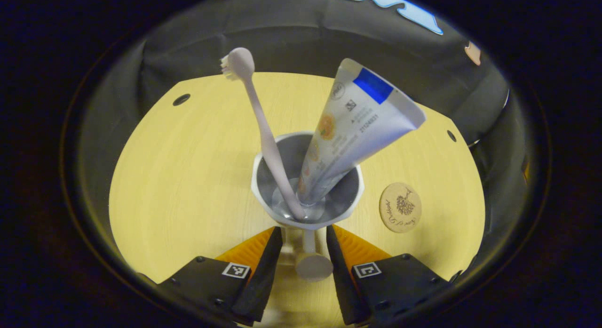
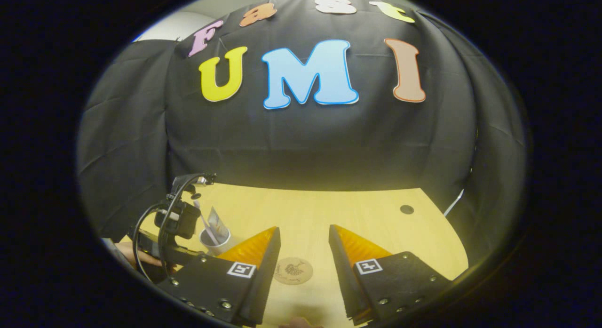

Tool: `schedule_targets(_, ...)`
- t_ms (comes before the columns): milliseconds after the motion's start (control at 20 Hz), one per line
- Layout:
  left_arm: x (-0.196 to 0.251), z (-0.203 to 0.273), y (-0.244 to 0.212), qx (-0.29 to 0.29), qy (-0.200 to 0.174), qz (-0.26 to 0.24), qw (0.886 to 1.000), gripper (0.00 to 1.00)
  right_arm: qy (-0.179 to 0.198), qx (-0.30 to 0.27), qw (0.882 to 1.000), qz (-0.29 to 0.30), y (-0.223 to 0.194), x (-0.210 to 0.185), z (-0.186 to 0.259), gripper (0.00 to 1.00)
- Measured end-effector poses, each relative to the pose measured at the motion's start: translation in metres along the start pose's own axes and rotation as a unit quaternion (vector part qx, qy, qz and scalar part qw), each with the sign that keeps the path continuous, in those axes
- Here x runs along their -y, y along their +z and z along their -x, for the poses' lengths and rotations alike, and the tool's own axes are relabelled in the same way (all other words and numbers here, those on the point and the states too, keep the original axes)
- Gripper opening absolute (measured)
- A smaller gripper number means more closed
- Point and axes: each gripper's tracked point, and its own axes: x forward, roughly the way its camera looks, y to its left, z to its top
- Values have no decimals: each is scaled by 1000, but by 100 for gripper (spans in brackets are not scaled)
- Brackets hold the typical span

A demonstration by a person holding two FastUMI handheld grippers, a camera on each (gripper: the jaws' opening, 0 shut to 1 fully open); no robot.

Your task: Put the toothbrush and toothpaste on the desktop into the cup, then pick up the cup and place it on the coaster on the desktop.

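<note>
A white cup (image 1: 356, 196) stands on the yellow desktop (image 1: 188, 177), just ahead of my left gripper (image 1: 304, 231). A pale toothbrush (image 1: 263, 130) leans in it, bristles up, beside a grey toothpaste tube (image 1: 357, 121) with a blue band. The cup's handle (image 1: 312, 264) sits between the left fingers, which stand open around it with a gap on the left side. The round wooden coaster (image 1: 400, 207) lies to the cup's right. In the right gripper view the coaster (image 2: 293, 270) lies between the fingers of my open, empty right gripper (image 2: 303, 231), and the cup (image 2: 214, 241) is at the left.
Small dark holes (image 1: 181, 100) mark the desktop near its far edge. The black cloth wall (image 2: 305, 144) closes off the back and sides. In the right gripper view a hand (image 2: 136, 260) holds the left gripper's body (image 2: 181, 220), with a cable looping over it.
</note>
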Motion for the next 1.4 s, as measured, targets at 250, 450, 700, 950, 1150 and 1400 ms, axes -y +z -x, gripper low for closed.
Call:
schedule_targets(250,0,-3,-6,-8,5,9,1000,56,-1,-9,1000,-11,-4,2,-1,62)
schedule_targets(450,-6,-6,-6,-2,32,-28,999,36,-4,-10,1000,-16,-5,3,2,62)
schedule_targets(700,-5,-2,-5,20,22,-39,999,35,-7,-15,1000,-18,-9,4,7,62)
schedule_targets(950,2,-2,-4,41,13,-39,998,30,-13,-13,1000,-23,-10,9,14,62)
schedule_targets(1150,18,5,0,58,9,-62,996,30,-19,-12,999,-29,-11,15,19,62)
schedule_targets(1400,63,13,0,66,-26,-94,993,30,-31,-11,999,-29,-14,27,27,62)
